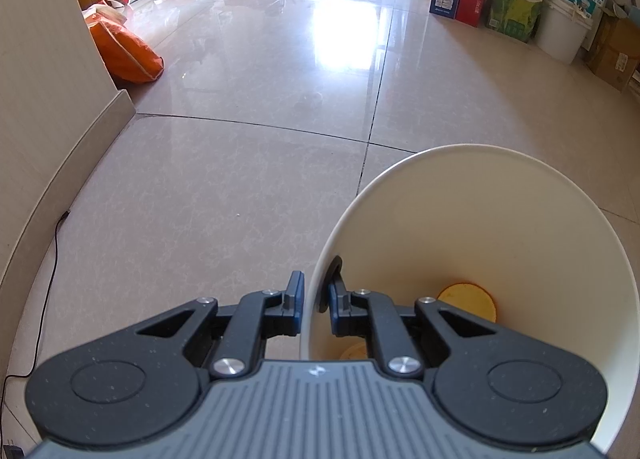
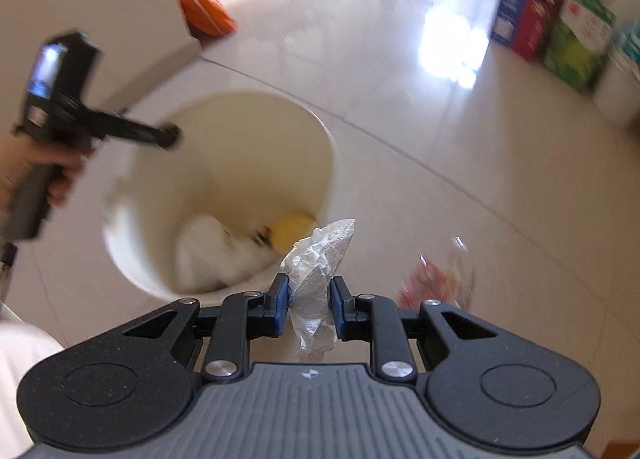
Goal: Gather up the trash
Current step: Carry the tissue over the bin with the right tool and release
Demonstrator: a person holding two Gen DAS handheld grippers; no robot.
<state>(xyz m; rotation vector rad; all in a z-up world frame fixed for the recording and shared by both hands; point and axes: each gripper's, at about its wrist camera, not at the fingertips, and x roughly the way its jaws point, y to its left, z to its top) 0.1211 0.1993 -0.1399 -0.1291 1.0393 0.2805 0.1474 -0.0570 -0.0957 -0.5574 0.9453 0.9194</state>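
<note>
Inside bin (image 2: 328, 163), blurred white trash (image 2: 216, 251); yellow item (image 1: 468, 299) half-hidden.

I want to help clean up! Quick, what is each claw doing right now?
Left claw: closed on the rim of the white bucket.
Right claw: closed, holding a crumpled white tissue.

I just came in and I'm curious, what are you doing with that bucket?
A person is picking up trash with a gripper in each hand. The left gripper is clamped on the rim of the white bucket. The right gripper holds a crumpled tissue beside the bucket. A red wrapper lies on the floor.
</note>
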